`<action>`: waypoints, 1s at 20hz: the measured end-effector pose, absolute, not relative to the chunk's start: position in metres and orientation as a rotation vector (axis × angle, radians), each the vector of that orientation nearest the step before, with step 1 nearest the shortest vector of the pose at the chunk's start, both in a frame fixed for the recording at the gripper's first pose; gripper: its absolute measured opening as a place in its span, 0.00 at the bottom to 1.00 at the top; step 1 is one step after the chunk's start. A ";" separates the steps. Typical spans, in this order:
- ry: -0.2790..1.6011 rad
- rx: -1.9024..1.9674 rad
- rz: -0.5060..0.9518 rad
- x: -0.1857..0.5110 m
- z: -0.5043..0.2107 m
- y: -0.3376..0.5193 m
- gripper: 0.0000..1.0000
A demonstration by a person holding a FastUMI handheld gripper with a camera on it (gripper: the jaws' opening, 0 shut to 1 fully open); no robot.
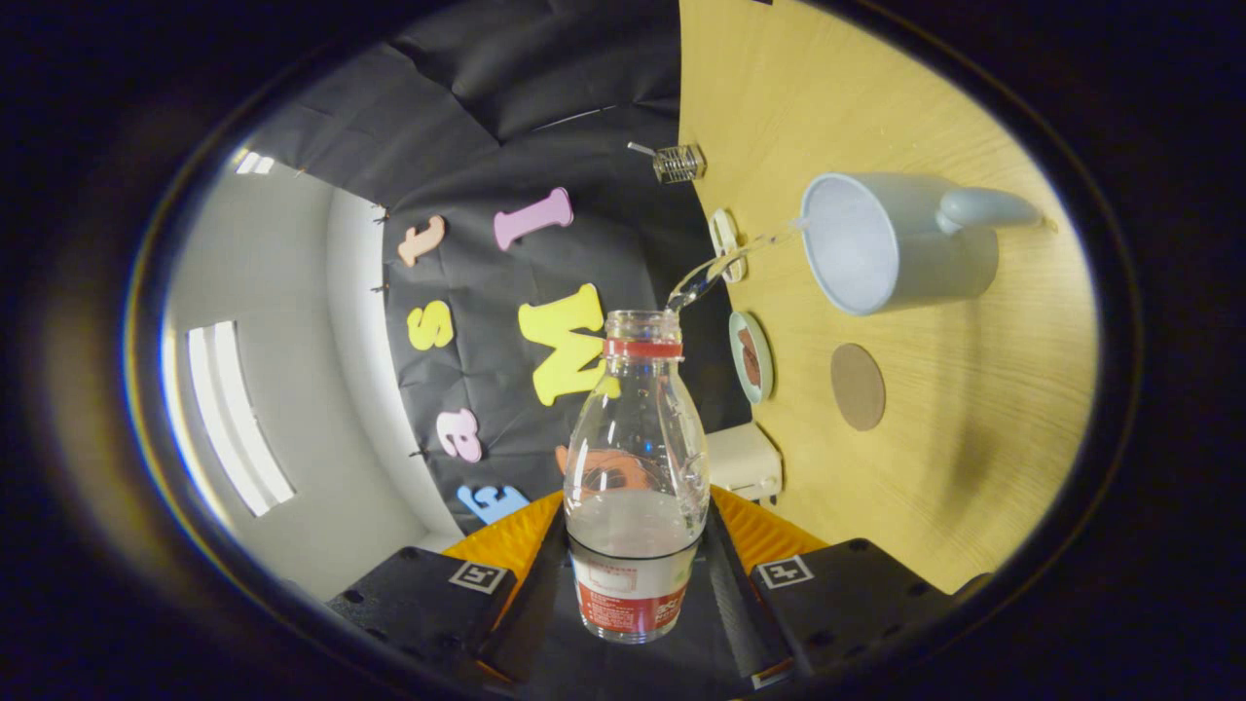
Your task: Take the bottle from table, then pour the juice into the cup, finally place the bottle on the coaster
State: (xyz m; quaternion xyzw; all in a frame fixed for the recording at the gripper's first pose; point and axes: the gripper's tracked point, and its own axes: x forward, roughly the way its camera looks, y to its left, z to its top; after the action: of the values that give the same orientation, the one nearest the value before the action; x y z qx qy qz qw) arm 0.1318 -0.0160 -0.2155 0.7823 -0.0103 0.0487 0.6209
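We hold the bottle [635, 467] clamped between the two fingers of the gripper [633, 574] — both press on its labelled lower body. The bottle is uncapped, with a red ring at its neck, and clear liquid fills roughly its lower third. The view is rolled, so the table [973, 467] stands beside us. A thin clear stream [725, 263] arcs from the bottle's mouth to the rim of the cup [896, 243], a pale mug lying well beyond the fingers. The inside of the cup appears pale; we cannot tell its fill level. The round brown coaster [858, 387] lies bare — near the cup, apart from the bottle.
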 end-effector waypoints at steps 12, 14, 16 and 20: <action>-0.054 1.889 0.129 0.129 -0.203 -0.023 0.79; -0.053 1.895 0.134 0.128 -0.200 -0.022 0.79; -0.060 1.898 0.136 0.128 -0.200 -0.023 0.79; -0.054 1.919 0.136 0.129 -0.197 -0.022 0.79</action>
State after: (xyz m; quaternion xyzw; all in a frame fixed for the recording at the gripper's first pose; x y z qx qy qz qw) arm 0.1287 -0.0219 -0.1974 0.8182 -0.0230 0.0578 0.5715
